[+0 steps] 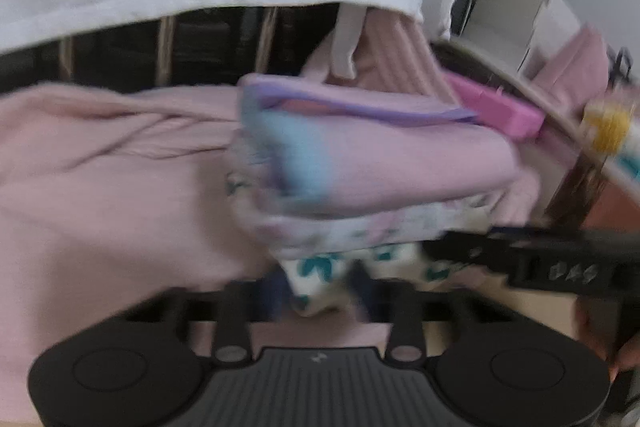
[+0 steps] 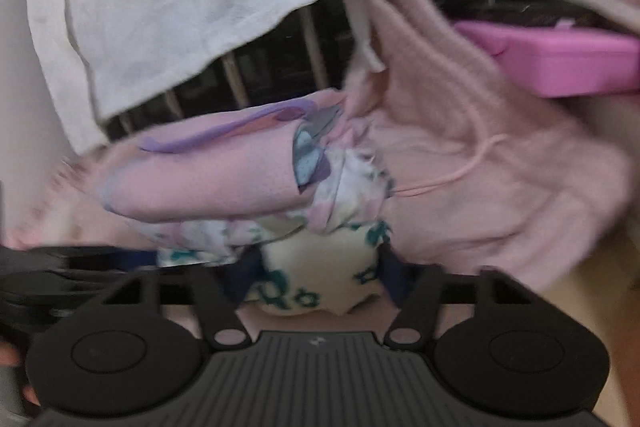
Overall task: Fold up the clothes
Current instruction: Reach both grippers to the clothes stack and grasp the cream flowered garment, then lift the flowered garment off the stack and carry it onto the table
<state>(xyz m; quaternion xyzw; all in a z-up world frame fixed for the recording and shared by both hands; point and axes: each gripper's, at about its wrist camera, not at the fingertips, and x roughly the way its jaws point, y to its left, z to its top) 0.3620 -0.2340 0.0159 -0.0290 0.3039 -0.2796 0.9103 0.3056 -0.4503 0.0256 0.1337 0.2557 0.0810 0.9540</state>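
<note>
Both grippers, left gripper [image 1: 320,279] and right gripper [image 2: 316,279], have jaws clenched on the cream teal-printed garment [image 2: 320,267] beneath the folded stack [image 1: 372,163]. Step judged: carrying folded clothes; next, a level set-down.

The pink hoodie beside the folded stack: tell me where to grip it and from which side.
Grip the pink hoodie at its loose, wrinkled outer edge, coming in from the side away from the folded stack. There the fabric lies free; the side nearest the stack seems tucked against it.
</note>
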